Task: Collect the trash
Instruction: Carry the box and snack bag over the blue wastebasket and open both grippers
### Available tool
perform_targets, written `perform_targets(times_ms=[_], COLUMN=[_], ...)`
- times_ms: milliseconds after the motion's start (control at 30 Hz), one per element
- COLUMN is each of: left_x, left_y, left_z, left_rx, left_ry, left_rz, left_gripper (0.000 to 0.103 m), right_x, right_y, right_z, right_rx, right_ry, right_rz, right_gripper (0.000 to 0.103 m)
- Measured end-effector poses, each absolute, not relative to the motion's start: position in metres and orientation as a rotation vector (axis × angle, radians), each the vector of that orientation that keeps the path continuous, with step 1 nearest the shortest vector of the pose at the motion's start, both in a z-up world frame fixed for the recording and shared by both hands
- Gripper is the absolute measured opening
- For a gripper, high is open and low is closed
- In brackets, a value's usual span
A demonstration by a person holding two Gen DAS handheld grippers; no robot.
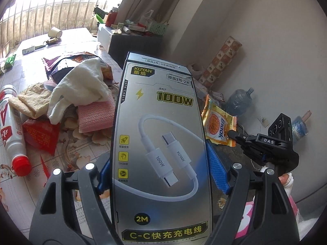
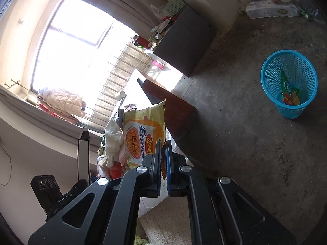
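Left gripper (image 1: 161, 175) grips a tall silver cardboard box (image 1: 161, 134), blue pads on both sides; print reads "KUYAN", "100W", "2M", "DATA CABLE". Right gripper (image 2: 163, 163) is clamped on a yellow-orange "Enaak" snack packet (image 2: 143, 134). Blue plastic mesh bin (image 2: 289, 83) stands far right on the floor w/ a green wrapper (image 2: 286, 87) inside.

Bright barred window (image 2: 81, 47), pale walls (image 1: 235, 16), stained concrete floor (image 2: 235, 143), dark cabinet (image 2: 188, 38).

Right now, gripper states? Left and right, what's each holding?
Left gripper: closed on the cable box, jaws wide.
Right gripper: shut on the yellow snack wrapper.
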State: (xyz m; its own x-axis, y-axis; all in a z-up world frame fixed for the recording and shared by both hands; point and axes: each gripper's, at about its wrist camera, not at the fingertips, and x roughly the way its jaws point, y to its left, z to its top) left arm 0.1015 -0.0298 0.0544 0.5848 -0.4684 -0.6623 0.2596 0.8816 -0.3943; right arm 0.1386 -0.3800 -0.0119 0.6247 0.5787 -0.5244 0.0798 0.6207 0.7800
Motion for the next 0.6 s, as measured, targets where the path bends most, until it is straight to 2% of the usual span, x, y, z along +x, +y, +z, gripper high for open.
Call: perform_targets(times_ms=[267,600], left_x=[0.189,0.266], left_y=[-0.163,-0.329], left_z=[0.039,-0.033], left_rx=[-0.186,-0.025], left_ry=[1.012,1.222], left_rz=[-0.620,-0.745], left_gripper=[0.074,0.074], right_x=[0.090,0.104], right_y=[-0.501,-0.563], right_z=[-0.042,-0.124], right_rx=[0.940,1.055], right_ry=[0.752,0.811], right_rz=[-0.092,-0.280], right_gripper=[0.005,0.005])
